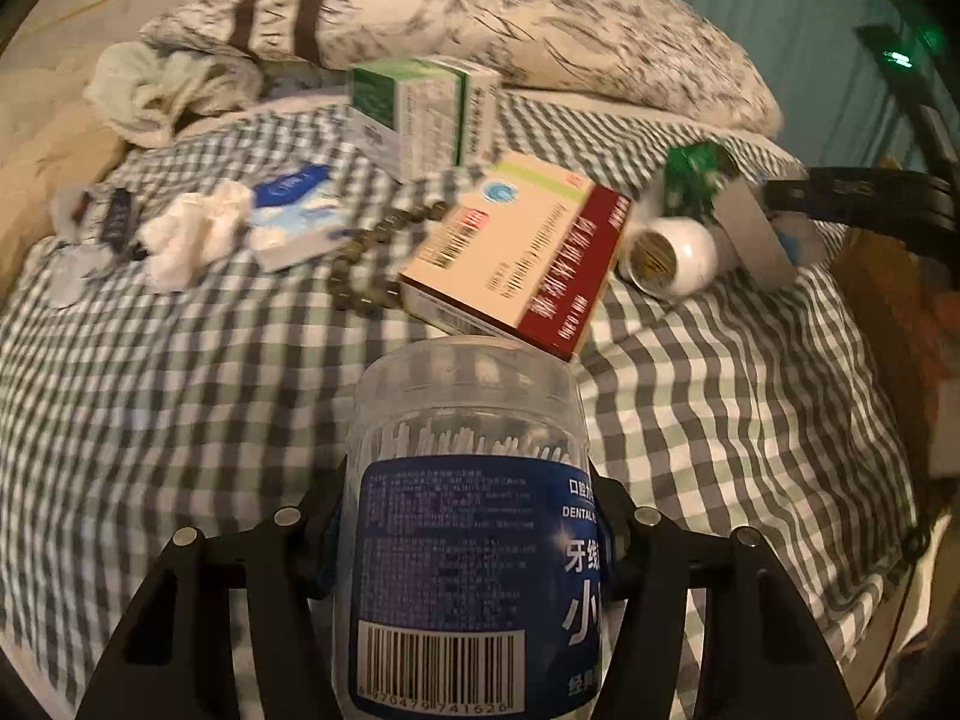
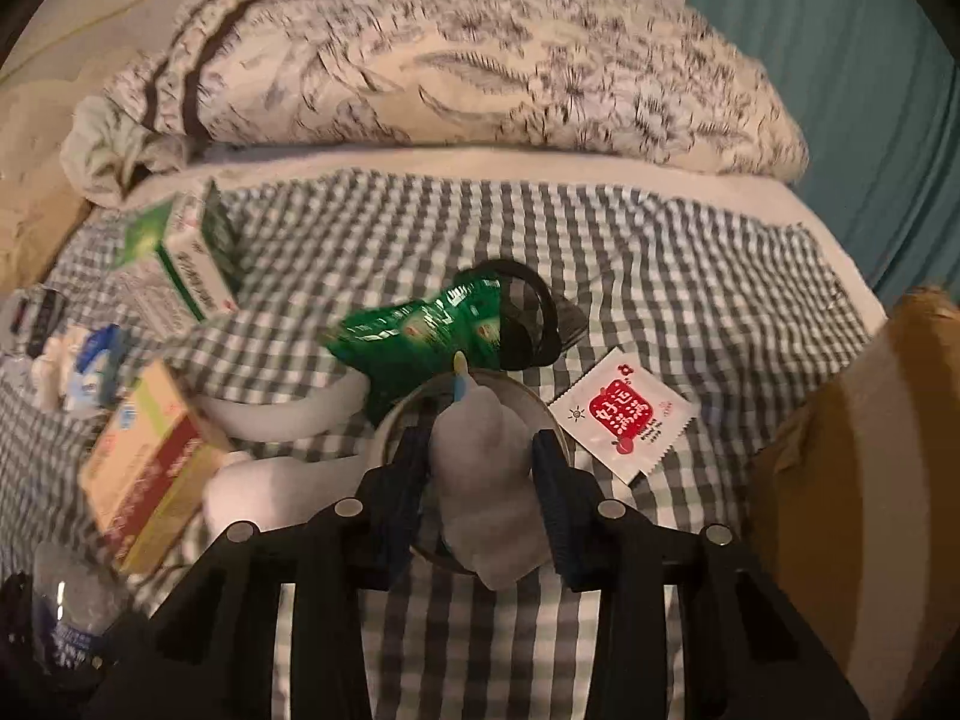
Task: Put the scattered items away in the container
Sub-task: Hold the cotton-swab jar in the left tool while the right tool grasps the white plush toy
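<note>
Low over the checked bed (image 2: 690,276), a clear floss jar (image 1: 468,480) is clamped crosswise between the jaws of the left gripper (image 1: 474,540), label up and cap pointing away, so it can be carried without rolling out. Just past its cap a red-and-cream box (image 1: 516,252) lies flat, with a bead string (image 1: 372,252) at its left edge and a white bottle (image 1: 672,255) tipped on its side to the right.

On the other side, a grey soft toy (image 2: 486,480) sits between the jaws of the right gripper (image 2: 480,486). No earlier view is given; the pads stand at the toy's flanks, but whether they press cannot be told. A round metal rim (image 2: 540,408) lies under the toy, and a green packet (image 2: 420,336) and a red sachet (image 2: 624,414) sit close beyond.

A brown carton (image 2: 858,480), probably the container, stands at the bed's right edge. Bare sheet is left near both grippers, so lifting room looks ample; sideways, the box crowds the jar.
</note>
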`<state>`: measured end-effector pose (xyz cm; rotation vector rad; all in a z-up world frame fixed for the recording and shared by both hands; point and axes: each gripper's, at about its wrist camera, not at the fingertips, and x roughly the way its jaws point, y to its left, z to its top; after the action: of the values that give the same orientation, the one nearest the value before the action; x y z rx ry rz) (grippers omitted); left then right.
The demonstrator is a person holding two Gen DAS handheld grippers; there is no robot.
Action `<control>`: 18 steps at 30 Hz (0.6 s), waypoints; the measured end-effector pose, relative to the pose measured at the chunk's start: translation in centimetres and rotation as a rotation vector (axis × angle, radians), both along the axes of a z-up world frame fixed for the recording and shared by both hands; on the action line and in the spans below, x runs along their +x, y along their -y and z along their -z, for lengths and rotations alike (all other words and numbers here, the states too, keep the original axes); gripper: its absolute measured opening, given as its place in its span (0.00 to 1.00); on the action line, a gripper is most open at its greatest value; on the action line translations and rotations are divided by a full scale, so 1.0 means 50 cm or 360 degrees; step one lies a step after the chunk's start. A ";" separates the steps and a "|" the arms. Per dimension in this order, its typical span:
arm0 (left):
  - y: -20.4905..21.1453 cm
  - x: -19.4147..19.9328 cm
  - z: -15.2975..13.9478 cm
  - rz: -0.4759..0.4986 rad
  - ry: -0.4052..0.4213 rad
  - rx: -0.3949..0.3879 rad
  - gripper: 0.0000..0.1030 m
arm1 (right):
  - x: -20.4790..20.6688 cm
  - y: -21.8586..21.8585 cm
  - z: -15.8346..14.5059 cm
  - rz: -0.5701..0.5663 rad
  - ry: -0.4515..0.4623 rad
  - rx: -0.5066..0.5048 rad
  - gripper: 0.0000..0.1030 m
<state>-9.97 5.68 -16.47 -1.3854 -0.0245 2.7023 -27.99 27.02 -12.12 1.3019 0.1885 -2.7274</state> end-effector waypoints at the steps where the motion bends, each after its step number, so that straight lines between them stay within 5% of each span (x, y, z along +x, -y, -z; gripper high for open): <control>1: 0.003 0.004 -0.006 -0.0014 -0.0004 0.0002 0.60 | 0.005 -0.003 -0.011 0.0005 -0.0016 -0.0011 0.35; 9: 0.015 0.056 -0.088 -0.0027 -0.0129 0.0027 0.60 | 0.105 -0.013 -0.140 -0.0048 -0.0169 -0.0087 0.35; 18: -0.016 0.106 -0.177 0.0010 -0.0208 0.0028 0.60 | 0.224 -0.023 -0.192 -0.0075 -0.0165 -0.0213 0.35</control>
<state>-4.69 6.49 -7.60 -1.1999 -0.0331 2.7741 -16.78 28.18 -2.54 1.1092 0.0443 -2.7169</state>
